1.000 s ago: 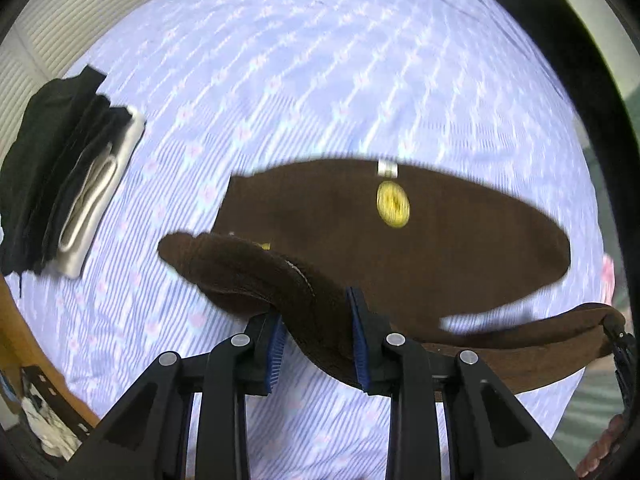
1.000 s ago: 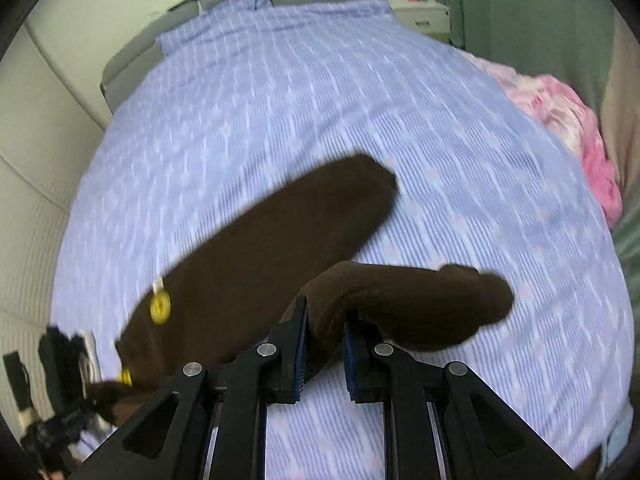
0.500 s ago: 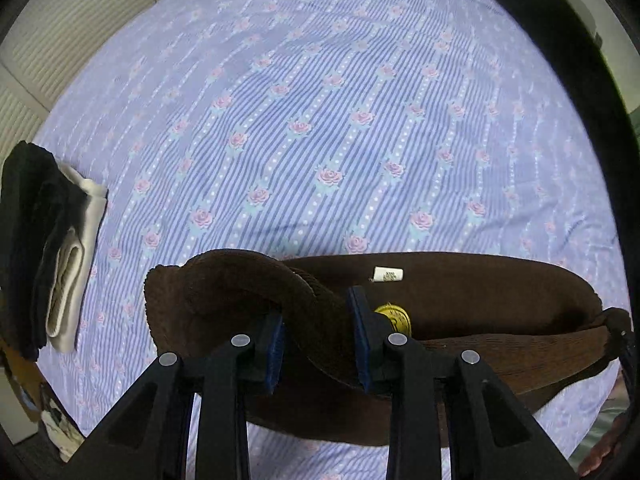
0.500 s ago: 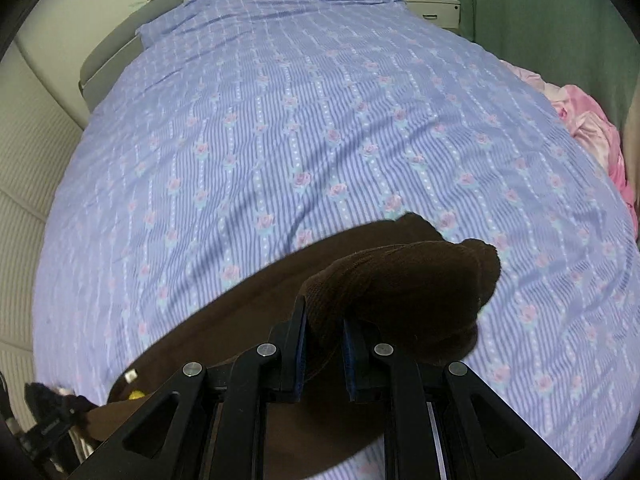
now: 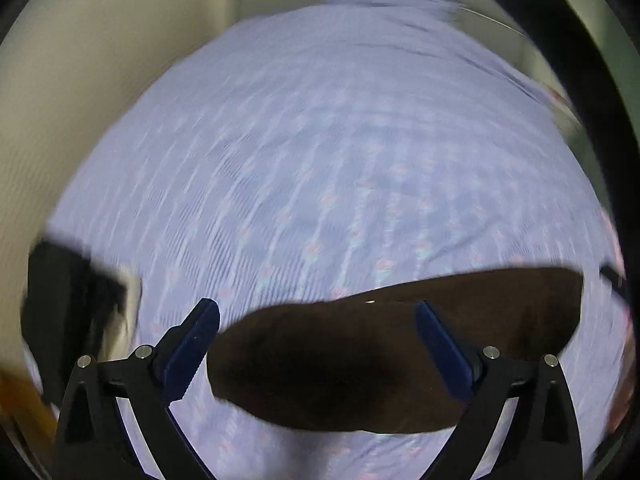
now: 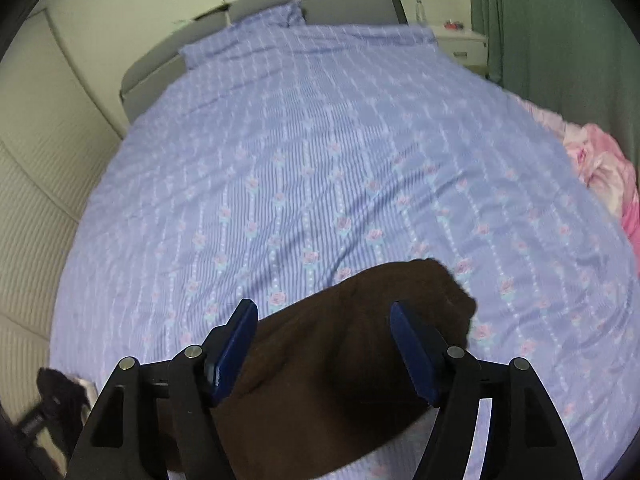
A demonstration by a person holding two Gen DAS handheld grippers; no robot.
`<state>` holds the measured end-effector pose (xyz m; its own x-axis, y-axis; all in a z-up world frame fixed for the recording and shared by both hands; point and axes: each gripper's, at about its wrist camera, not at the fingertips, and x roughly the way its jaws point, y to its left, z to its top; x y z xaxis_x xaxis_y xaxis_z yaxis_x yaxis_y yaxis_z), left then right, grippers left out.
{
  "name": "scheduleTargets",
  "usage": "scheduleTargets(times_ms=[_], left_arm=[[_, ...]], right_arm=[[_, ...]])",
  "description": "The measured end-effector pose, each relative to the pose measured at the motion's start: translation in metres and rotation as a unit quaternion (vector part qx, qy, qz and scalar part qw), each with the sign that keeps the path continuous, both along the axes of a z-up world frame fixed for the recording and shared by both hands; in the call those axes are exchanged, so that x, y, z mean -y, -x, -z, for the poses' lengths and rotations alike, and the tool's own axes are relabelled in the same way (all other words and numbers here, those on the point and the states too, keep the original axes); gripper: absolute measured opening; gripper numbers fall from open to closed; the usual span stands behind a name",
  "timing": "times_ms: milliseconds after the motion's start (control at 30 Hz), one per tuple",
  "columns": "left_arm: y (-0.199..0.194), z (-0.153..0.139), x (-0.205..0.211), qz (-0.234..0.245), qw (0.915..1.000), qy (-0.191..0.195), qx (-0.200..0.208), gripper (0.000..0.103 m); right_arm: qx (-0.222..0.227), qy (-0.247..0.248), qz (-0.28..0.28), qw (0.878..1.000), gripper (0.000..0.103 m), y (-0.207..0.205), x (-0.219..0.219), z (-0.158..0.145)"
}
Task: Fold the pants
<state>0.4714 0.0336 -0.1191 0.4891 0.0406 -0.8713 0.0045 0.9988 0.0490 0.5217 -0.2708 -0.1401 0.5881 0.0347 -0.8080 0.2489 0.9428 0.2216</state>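
The dark brown pants point(image 5: 380, 356) lie folded flat on the purple flowered bed sheet point(image 5: 320, 160). My left gripper point(image 5: 318, 332) is open, its blue pads spread wide above the pants' left end and holding nothing. In the right wrist view the pants point(image 6: 340, 360) lie under my right gripper point(image 6: 324, 332), which is also open and empty above their right end. The left wrist view is blurred by motion.
A stack of black and white folded clothes point(image 5: 76, 312) lies at the bed's left edge, also in the right wrist view point(image 6: 64, 400). A pink bundle point(image 6: 604, 168) lies at the right edge. A grey headboard point(image 6: 280, 4) and a nightstand point(image 6: 460, 44) stand beyond the sheet.
Both grippers have opened and let go of the pants, which now lie folded on the sheet. Both grippers have pulled back and tilted up; the left view is moving.
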Motion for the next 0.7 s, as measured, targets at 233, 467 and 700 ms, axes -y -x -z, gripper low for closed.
scheduleTargets(times_ms=[233, 467, 700], left_arm=[[-0.022, 0.041, 0.073, 0.260, 0.9646, -0.033, -0.027, 0.099], [-0.056, 0.102, 0.124, 0.335, 0.9347, -0.020, -0.118, 0.088], [-0.067, 0.156, 0.134, 0.313, 0.9310, -0.035, -0.185, 0.042]], right_arm=[[-0.027, 0.080, -0.018, 0.996, 0.075, 0.015, 0.036, 0.032], [-0.059, 0.058, -0.035, 0.996, 0.075, -0.007, 0.072, 0.069], [-0.073, 0.027, -0.046, 0.996, 0.072, -0.024, 0.076, 0.092]])
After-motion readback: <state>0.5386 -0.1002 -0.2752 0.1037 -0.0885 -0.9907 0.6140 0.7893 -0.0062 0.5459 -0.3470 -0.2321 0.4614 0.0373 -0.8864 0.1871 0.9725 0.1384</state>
